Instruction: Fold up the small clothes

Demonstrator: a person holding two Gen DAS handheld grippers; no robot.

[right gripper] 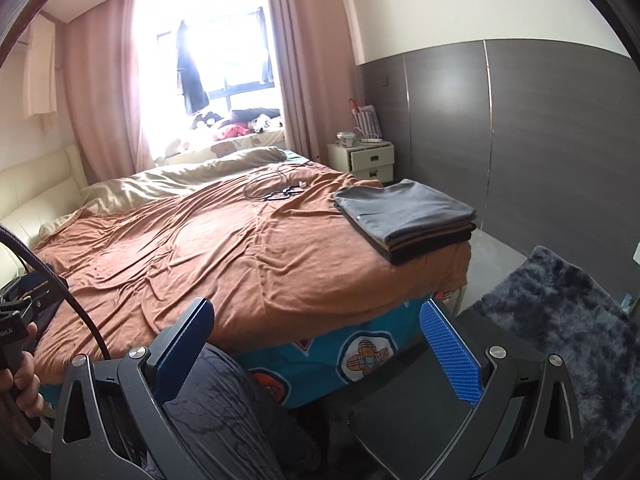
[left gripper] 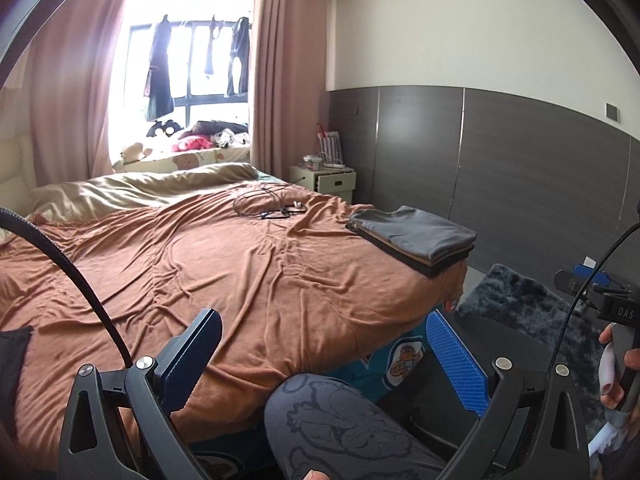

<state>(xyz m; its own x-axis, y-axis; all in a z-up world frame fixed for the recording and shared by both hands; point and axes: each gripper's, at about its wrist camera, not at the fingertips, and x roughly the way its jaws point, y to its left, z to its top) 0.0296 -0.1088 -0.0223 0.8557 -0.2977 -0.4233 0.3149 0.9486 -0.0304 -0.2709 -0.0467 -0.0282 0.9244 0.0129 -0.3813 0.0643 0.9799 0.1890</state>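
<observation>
Bedroom with pink curtains and a grey-panelled wall. From the left wrist, the bed lies under a rumpled brown sheet; a stack of folded clothes sits at its near right corner, grey piece on top. Cables lie coiled further up the sheet, well apart from the stack. The left hand-held gripper hangs wide open and empty above a knee in patterned leggings. At the right edge a hand grips the other tool's handle.

From the right wrist, the same stack rests on the bed corner — dark layers under the grey one, perhaps four or five pieces. The right hand-held gripper is likewise spread wide, holding nothing, over the leg and a dark shaggy rug. A nightstand stands by the curtain.
</observation>
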